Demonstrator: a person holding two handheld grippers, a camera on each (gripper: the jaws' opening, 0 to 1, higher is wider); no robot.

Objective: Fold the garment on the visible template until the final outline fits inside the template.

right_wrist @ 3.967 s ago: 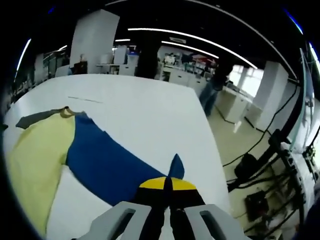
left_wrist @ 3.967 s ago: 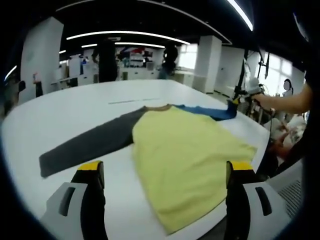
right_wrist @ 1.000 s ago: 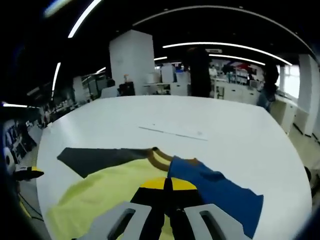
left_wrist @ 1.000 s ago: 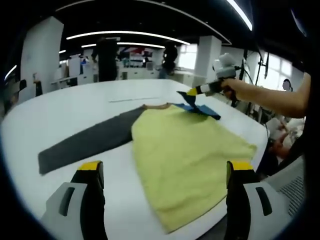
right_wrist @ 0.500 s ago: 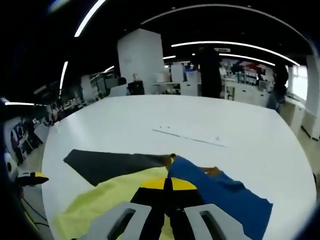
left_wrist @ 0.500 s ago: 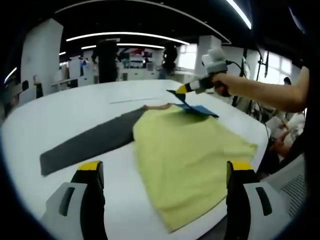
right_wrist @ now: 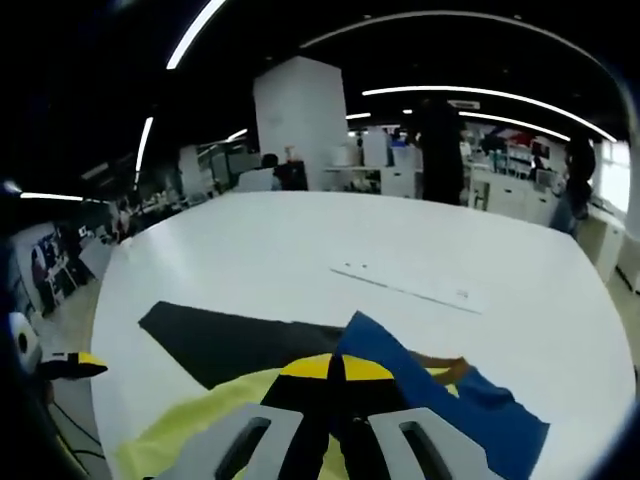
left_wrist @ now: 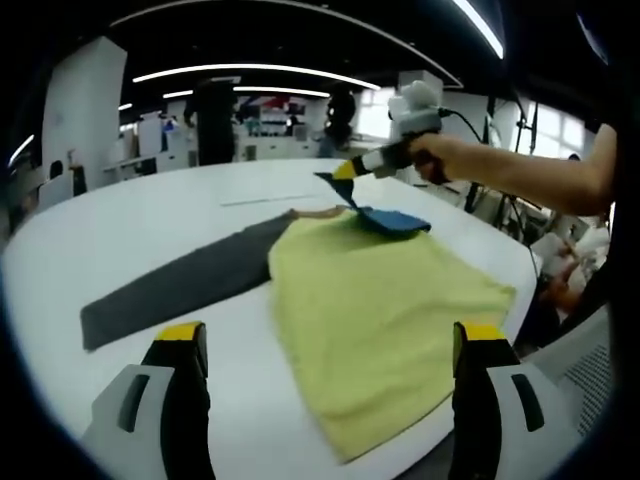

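White table: wide bare surface beyond the garment, near edge close under the hem. Long-sleeve shirt lies flat, yellow body toward the near right edge, grey sleeve stretched out left. Blue sleeve folded over the shoulder, its cuff lifted, pinched in the right tool. Left tool spread wide, empty, short of the hem.

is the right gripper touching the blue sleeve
Touching. The left gripper view shows the right gripper pinching the blue sleeve and lifting its end off the yellow shirt body.
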